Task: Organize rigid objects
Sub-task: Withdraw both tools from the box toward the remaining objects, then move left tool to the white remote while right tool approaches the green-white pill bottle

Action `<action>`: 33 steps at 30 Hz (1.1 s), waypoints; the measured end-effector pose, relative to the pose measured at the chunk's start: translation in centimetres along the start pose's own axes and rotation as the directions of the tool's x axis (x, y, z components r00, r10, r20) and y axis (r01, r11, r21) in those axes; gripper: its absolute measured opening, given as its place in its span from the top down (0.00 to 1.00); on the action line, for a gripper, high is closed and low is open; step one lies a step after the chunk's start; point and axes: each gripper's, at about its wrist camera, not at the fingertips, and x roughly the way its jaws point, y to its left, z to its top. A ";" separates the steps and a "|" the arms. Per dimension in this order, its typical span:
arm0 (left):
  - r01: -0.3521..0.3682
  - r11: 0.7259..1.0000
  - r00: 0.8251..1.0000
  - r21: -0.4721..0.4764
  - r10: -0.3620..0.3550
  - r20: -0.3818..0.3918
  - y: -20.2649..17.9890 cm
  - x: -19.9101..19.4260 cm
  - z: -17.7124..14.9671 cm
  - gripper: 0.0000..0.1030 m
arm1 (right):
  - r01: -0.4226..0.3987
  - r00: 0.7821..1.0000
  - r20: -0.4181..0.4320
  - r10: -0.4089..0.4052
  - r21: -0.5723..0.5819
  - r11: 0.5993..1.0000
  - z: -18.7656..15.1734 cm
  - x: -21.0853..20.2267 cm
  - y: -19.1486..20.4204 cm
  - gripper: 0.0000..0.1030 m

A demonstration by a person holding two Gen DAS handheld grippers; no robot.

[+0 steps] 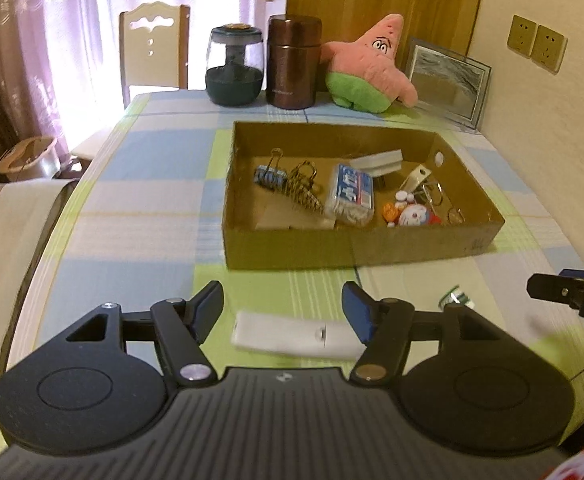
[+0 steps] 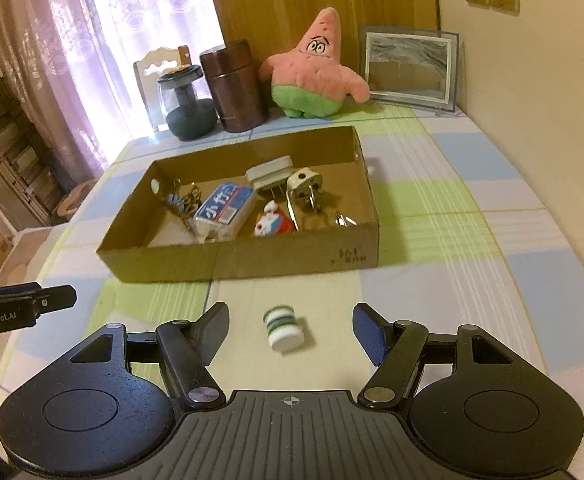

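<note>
A shallow cardboard box (image 1: 332, 248) on the checked tablecloth holds binder clips (image 1: 269, 176), a blue and white packet (image 1: 350, 194), a small cat figure (image 1: 412, 214) and a white plug (image 2: 304, 184). My left gripper (image 1: 281, 292) is open in front of the box; a flat white rectangular object (image 1: 292, 334) lies on the cloth below its fingers, untouched. My right gripper (image 2: 289, 310) is open too. A small white and green spool (image 2: 283, 328) lies on the cloth between its fingers, free of both pads. The spool (image 1: 458, 298) also shows in the left wrist view.
Behind the box stand a pink star plush (image 1: 372, 64), a brown canister (image 1: 292, 62), a glass jar (image 1: 233, 66) and a picture frame (image 1: 448, 80). A chair (image 1: 151, 44) is at the table's far end. A wall runs along the right side.
</note>
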 end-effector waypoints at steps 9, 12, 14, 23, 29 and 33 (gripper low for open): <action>-0.019 0.999 0.999 -0.027 0.019 -0.027 0.7 -1.7 -3.2 0.41 | 0.013 1.000 0.016 -0.013 -0.012 1.000 -2.3 -2.3 0.2 0.36; -0.022 0.999 0.999 -0.027 0.021 -0.032 0.7 -2.1 -3.8 0.41 | 0.014 1.000 0.015 -0.014 -0.009 1.000 -2.7 -2.7 0.1 0.36; -0.020 0.999 0.999 -0.028 0.019 -0.035 0.7 -2.3 -4.1 0.41 | 0.015 1.000 0.015 -0.015 -0.010 1.000 -2.9 -3.0 0.0 0.36; -0.007 1.000 0.999 -0.018 0.007 -0.050 -0.4 -2.5 -4.9 0.40 | 0.016 1.000 0.006 -0.016 -0.024 1.000 -3.9 -3.5 0.2 0.36; 0.000 1.000 0.998 -0.015 -0.001 -0.055 -1.0 -2.5 -5.0 0.40 | 0.016 1.000 0.002 -0.016 -0.031 0.999 -4.1 -3.5 0.3 0.36; 0.003 1.000 0.998 -0.017 -0.004 -0.061 -1.2 -2.2 -5.1 0.40 | 0.015 1.000 -0.002 -0.015 -0.038 0.999 -4.3 -3.3 0.4 0.36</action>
